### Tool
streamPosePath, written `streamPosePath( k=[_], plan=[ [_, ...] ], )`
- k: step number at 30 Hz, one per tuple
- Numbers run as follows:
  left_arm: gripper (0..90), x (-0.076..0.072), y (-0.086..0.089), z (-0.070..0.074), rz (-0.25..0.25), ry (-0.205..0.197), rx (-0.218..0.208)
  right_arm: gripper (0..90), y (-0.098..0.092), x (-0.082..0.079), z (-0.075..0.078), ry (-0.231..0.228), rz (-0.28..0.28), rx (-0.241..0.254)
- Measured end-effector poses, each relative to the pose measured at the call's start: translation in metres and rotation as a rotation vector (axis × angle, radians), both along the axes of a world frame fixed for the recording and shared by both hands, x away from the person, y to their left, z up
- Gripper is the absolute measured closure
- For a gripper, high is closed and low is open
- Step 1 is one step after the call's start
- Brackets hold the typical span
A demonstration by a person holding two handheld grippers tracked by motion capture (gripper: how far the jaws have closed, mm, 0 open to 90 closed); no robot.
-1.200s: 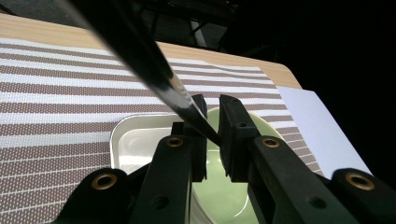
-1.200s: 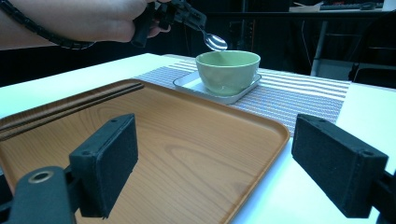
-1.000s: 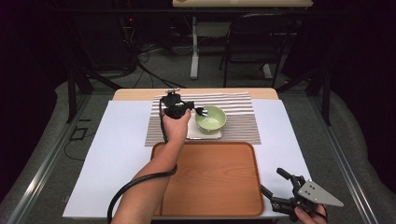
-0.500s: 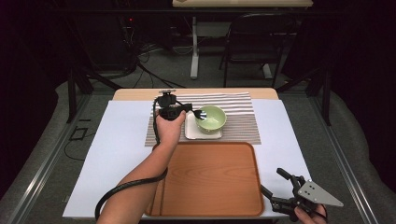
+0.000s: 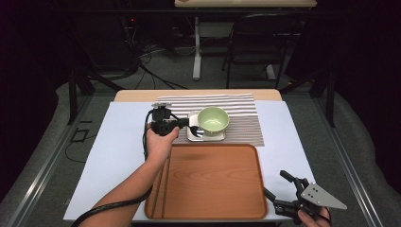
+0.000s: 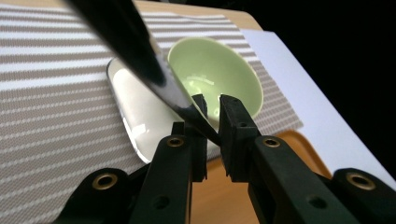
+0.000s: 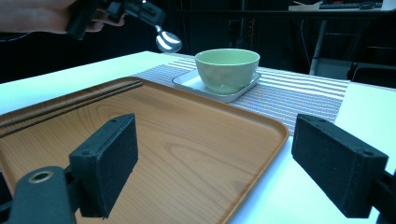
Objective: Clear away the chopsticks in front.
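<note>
1. Carrying a spoon (image 7: 167, 41), the left gripper (image 5: 185, 124) had drifted a little toward 7 o'clock since a second earlier, off the striped placemat (image 5: 241, 120) and toward the near edge of the white saucer (image 5: 191, 135).
2. Its jaws stayed clamped on the spoon handle (image 6: 140, 56); the spoon bowl hung in the air at 9 o'clock of the green bowl (image 5: 213, 120), clear of it.
3. Green bowl sat unmoved on the saucer, at 12 o'clock of the wooden tray (image 5: 213, 179).
4. Right gripper (image 5: 283, 189) held still at the tray's 4 o'clock corner, jaws wide apart, nothing between them.
5. Judgement: spoon lifted and travelling tray-ward; placing it on the tray looked like the step in hand, not yet done.
</note>
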State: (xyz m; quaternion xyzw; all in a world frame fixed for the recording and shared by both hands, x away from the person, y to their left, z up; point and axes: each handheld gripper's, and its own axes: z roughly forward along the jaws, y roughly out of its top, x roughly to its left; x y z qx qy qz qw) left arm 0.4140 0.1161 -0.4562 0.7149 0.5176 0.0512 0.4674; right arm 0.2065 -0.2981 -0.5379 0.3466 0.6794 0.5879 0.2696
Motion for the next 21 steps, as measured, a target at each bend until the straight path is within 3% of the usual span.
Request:
streamPosePath(
  k=[10, 21],
  plan=[
    [82.1, -0.037, 0.022, -0.013, -0.037, 0.042, 0.018, 14.2, 0.001, 0.000, 0.000, -0.001, -0.003, -0.005],
    [82.1, -0.069, 0.031, -0.020, -0.109, 0.092, 0.091, 14.1, 0.001, 0.001, -0.001, 0.002, -0.002, -0.006]
  ],
)
